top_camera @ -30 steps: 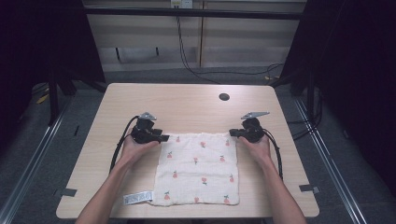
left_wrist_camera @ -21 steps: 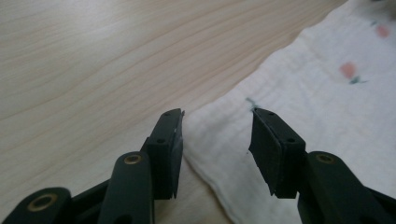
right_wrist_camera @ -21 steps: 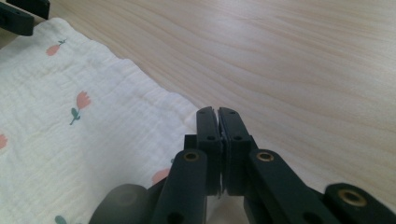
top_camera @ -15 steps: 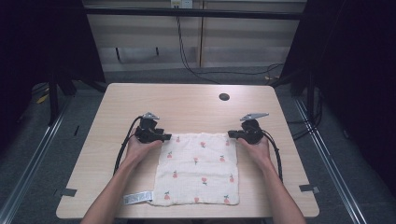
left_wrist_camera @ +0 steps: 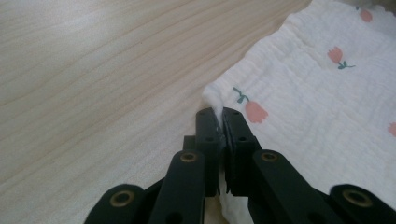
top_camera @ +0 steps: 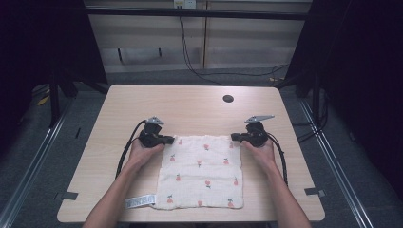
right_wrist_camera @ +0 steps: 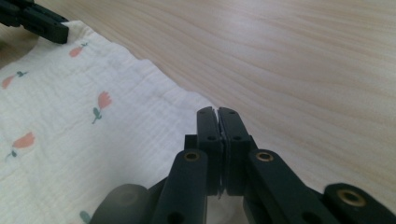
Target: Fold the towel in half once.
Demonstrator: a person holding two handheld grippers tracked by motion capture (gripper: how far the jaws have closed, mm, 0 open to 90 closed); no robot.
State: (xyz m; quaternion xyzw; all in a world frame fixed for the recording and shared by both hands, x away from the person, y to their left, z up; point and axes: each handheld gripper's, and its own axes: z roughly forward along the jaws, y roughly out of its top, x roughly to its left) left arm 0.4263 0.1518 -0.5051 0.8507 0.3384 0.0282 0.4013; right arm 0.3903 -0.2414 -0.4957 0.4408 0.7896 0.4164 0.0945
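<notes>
A white cloth (top_camera: 202,171) printed with small red tulips lies flat on the wooden table (top_camera: 190,109). My left gripper (top_camera: 167,139) is at the cloth's far left corner, the right gripper (top_camera: 235,137) at its far right corner. In the left gripper view the left gripper (left_wrist_camera: 219,112) is shut, with a fold of the cloth (left_wrist_camera: 322,93) pinched between the jaw tips. In the right gripper view the right gripper (right_wrist_camera: 217,111) is shut at the corner of the cloth (right_wrist_camera: 93,135), whose edge runs under the jaws. The left gripper's black tip (right_wrist_camera: 35,18) rests on the opposite corner.
A white label (top_camera: 141,201) sticks out at the cloth's near left corner, close to the table's front edge. A dark round hole (top_camera: 228,99) sits in the far right of the tabletop. Black cables (top_camera: 126,152) trail from both grippers along the forearms.
The left hand has shifted a little to the right, onto the cloth's far left corner. The right hand and the cloth have stayed in place.
</notes>
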